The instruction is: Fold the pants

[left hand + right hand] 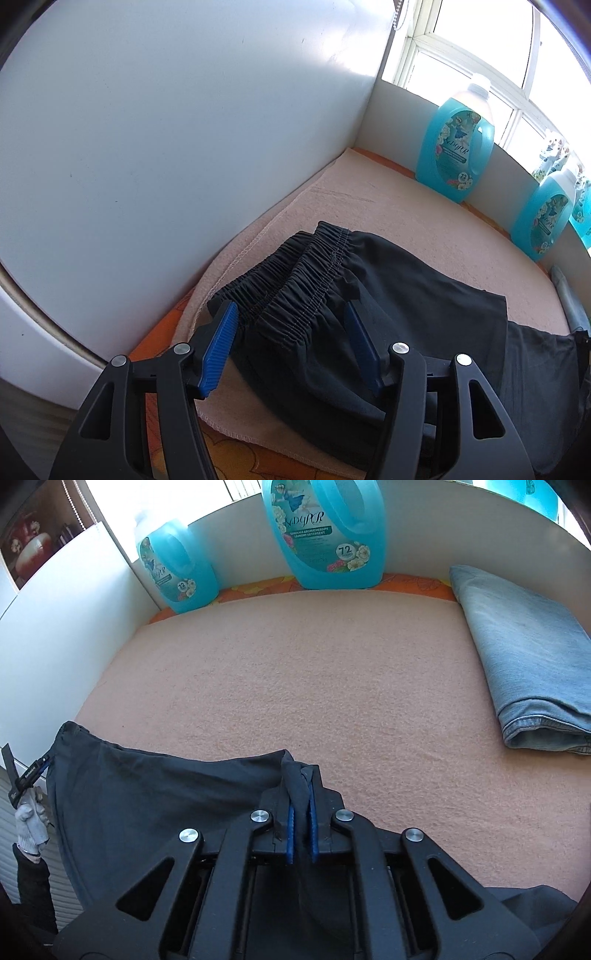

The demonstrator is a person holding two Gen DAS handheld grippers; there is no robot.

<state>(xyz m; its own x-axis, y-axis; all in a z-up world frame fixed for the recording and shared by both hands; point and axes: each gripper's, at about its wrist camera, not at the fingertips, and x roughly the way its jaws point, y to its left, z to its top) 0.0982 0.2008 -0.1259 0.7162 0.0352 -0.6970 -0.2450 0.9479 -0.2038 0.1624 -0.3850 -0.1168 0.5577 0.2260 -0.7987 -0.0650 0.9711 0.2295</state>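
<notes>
The black pants (369,295) lie on the peach blanket (295,683), waistband between the spread left gripper (291,317), seemingly untouched. The right gripper (301,794) pinches a fold of their fabric.

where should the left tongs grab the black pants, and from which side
Best at the gathered elastic waistband, coming from its near end, where the left tongs already stand open with the band between them. The ruched band is the thickest, firmest edge, lying flat on the pink towel. The right tongs are already shut on the far end.
</notes>
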